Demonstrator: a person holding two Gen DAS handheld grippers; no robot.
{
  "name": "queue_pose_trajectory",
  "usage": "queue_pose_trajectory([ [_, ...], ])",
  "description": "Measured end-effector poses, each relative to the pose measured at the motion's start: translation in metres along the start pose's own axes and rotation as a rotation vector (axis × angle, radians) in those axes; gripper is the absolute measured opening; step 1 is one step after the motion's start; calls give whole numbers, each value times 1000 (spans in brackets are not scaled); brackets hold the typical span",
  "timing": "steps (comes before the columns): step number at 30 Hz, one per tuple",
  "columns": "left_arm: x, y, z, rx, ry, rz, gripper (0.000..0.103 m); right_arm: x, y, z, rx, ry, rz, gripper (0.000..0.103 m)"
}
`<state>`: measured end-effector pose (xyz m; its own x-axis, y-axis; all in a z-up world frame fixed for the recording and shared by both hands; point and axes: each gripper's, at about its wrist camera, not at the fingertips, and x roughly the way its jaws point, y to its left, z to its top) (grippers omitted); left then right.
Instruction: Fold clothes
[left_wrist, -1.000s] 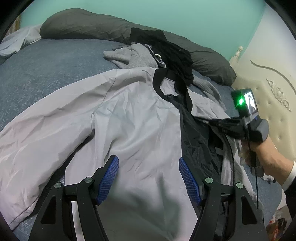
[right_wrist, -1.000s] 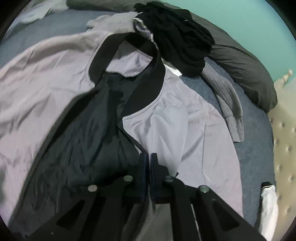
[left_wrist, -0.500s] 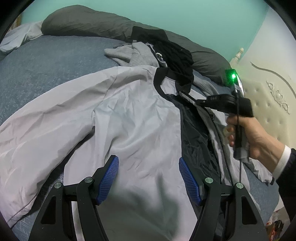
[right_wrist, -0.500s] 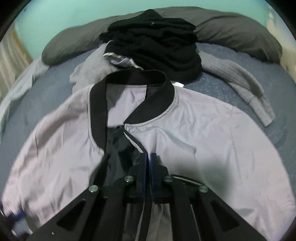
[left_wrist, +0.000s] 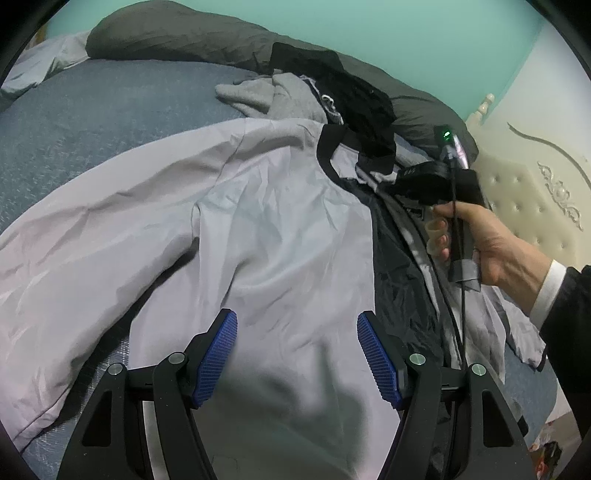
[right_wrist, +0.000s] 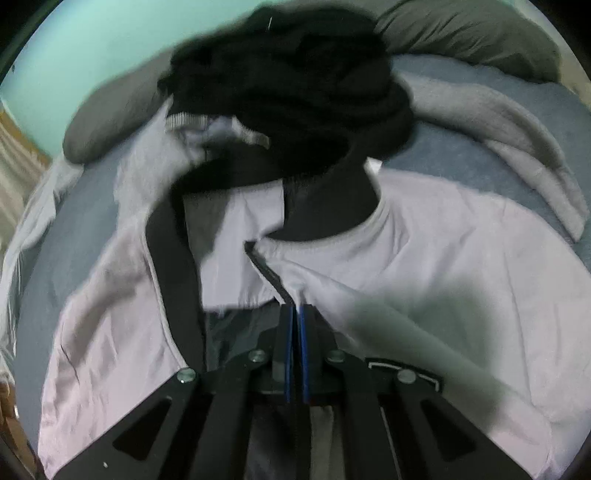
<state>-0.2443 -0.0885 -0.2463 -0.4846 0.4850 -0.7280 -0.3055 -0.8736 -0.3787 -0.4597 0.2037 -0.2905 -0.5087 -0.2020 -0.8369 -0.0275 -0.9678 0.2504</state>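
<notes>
The pale lilac-grey zip jacket (left_wrist: 280, 229) lies spread front-up across the blue-grey bedspread (left_wrist: 92, 122), its black ribbed collar (right_wrist: 325, 206) toward a heap of black clothes (right_wrist: 288, 92) and a grey knit garment (left_wrist: 291, 98) near the dark pillow (left_wrist: 177, 35). It looks like thin, slick shell fabric with a dark lining: light, floppy, likely to slide and billow, so it should be taken by its firmer parts, such as the zip edge, collar or hem, not by loose cloth. The right gripper (right_wrist: 294, 314) has its blue pads almost together on the right front's zip edge (right_wrist: 269, 273) just below the collar, the jaws now starting to part, with the cloth between them. The left gripper (left_wrist: 297, 354) hovers with its jaws spread wide above the jacket's left front, gripping nothing. Seen from the left wrist, a hand (left_wrist: 491, 240) in a dark sleeve with a white cuff carries the right tool over the open front
</notes>
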Motion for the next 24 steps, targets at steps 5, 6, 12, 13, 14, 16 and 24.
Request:
queue_pose_trajectory([
  [5,-3,-3,0,12,-7,-1,72,-36,-8,-7,-11,-50,46,22],
  [6,-4,-4,0,12,-10,0,72,-47,-11,-11,-8,-60,56,26],
  [12,-4,-6,-1,16,-8,-1,72,-113,-32,-49,15,-128,98,30],
  [13,-4,-6,-1,15,-7,-1,72,-122,-39,-60,27,-127,108,30],
  [14,-4,-6,-2,15,-5,0,72,-130,-46,-73,40,-125,120,30],
  [16,-3,-8,-3,21,-3,6,72,-143,-56,-96,56,-128,109,30],
  [24,-6,-15,-10,62,4,34,72,-185,-110,-188,206,-168,113,30],
])
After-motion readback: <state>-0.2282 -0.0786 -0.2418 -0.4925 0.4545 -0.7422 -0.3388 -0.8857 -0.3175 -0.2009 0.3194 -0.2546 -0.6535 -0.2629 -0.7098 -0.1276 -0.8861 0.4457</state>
